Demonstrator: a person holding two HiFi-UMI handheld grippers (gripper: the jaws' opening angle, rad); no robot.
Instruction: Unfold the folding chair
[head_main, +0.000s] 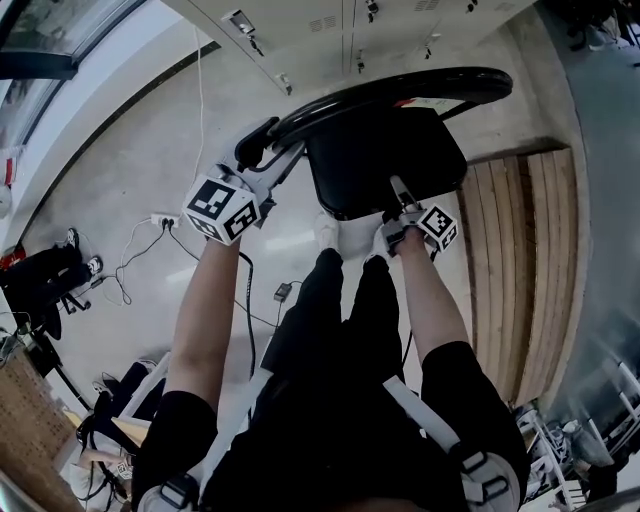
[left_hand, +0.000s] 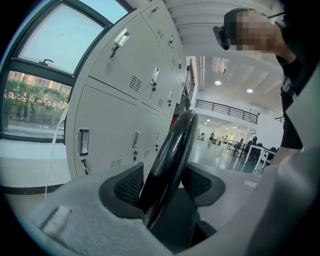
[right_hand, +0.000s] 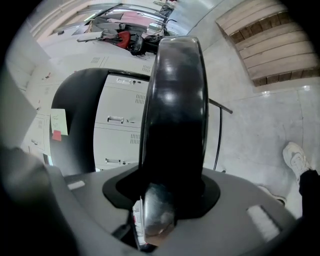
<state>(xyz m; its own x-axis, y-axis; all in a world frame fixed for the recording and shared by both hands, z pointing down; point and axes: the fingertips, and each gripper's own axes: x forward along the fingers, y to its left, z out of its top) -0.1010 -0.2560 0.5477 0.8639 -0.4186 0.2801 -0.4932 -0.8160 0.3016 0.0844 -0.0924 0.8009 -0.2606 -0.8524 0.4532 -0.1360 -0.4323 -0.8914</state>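
So the black folding chair (head_main: 385, 160) is right in front of the person's feet, on the pale concrete floor (head_main: 150, 150), with a bank of grey lockers (left_hand: 120, 95) just beyond it. There's a strip of wooden planking (head_main: 530, 260) on the floor off to the right.

The left gripper (head_main: 258, 148) is up at the left end of the curved backrest (head_main: 400, 88). In the left gripper view that glossy black rim (left_hand: 170, 155) runs straight up between the two pads and fills the gap, so the jaws are clamped on it (pretty wide, since the rim is chunky).

The right gripper (head_main: 398, 195) is lower, at the near edge of the seat (head_main: 385, 165). In its own view the thick black seat edge (right_hand: 175, 115) sits squarely between the jaws and they're closed against it on both sides, so that's a firm grip too.

From that same view the backrest (right_hand: 75, 115) shows as a dark arc well off to the left of the seat edge, with lockers visible between the two. One white shoe (right_hand: 295, 157) pokes in at the lower right.
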